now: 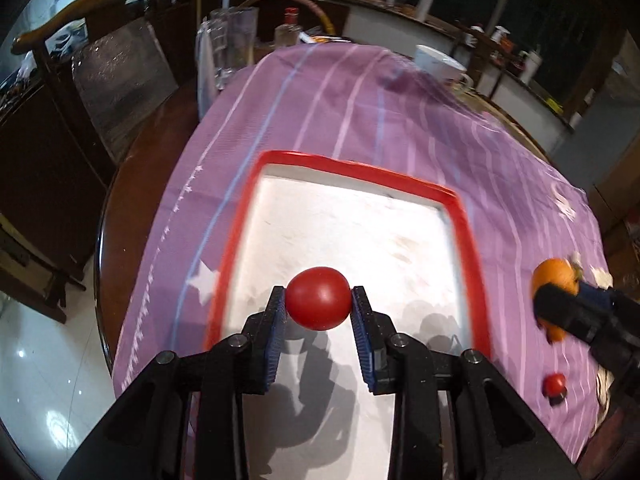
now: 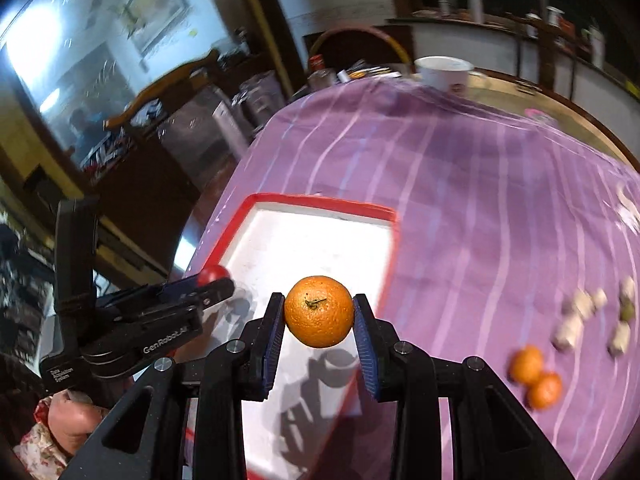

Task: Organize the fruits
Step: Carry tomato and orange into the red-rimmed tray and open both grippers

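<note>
My left gripper is shut on a red tomato and holds it above the white tray with a red rim. My right gripper is shut on an orange mandarin above the same tray's near right part. In the left wrist view the right gripper with its mandarin shows at the right. In the right wrist view the left gripper with its tomato shows at the left. A small red tomato lies on the cloth. Two mandarins lie right of the tray.
A purple striped cloth covers a round wooden table. Several pale small pieces lie on the cloth at the right. A white cup, a glass jug and a bottle stand at the far edge. A wooden chair stands at the left.
</note>
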`<state>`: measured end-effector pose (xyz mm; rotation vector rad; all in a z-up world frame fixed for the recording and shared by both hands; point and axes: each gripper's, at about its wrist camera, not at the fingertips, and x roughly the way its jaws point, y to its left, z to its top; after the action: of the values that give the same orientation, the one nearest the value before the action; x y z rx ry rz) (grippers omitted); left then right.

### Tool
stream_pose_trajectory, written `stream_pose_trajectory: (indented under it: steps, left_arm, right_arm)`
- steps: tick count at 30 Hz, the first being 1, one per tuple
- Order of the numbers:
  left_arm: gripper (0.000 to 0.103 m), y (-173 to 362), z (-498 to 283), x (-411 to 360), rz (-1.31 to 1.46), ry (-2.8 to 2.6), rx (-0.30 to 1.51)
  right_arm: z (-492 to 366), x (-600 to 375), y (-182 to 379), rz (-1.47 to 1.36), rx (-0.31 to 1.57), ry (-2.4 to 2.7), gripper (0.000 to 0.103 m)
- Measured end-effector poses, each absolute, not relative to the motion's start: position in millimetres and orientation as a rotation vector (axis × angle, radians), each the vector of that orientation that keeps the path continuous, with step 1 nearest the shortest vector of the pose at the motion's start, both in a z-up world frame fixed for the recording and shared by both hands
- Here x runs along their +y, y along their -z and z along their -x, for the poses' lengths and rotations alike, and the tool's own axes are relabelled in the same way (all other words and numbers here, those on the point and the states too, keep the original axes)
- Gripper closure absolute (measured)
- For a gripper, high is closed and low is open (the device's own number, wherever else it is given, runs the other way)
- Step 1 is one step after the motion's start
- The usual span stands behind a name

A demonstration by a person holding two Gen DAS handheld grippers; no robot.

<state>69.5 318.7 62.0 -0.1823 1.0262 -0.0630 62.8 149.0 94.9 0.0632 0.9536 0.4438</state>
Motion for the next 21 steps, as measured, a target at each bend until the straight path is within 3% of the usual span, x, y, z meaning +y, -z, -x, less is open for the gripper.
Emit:
stream_pose_trajectory:
  steps: [15, 16, 19, 21]
  left_arm:
    - [0.072, -27.6, -142.7, 323.2, 0.184, 0.048, 1.107]
    - [0.071, -27.2, -144.3, 323.8, 0.187, 0.051, 1.109]
    - [0.053, -27.4, -145.4, 324.8, 0.199, 0.053, 1.108]
    - [0.052, -28.8, -145.2, 326.3, 0.208, 0.062, 1.105]
  right_arm:
    - [-122.9, 180.1, -29.6, -0.005, 1.064, -0.374, 0.065]
    - [-124.0, 180.4, -28.1, -0.006, 1.066, -0.376, 0.064]
    - [-127.8, 182.8, -20.9, -0.003, 1.092, -0.381, 0.065]
    - [-129.3, 183.7, -17.4, 0.009, 1.092, -0.381, 0.063]
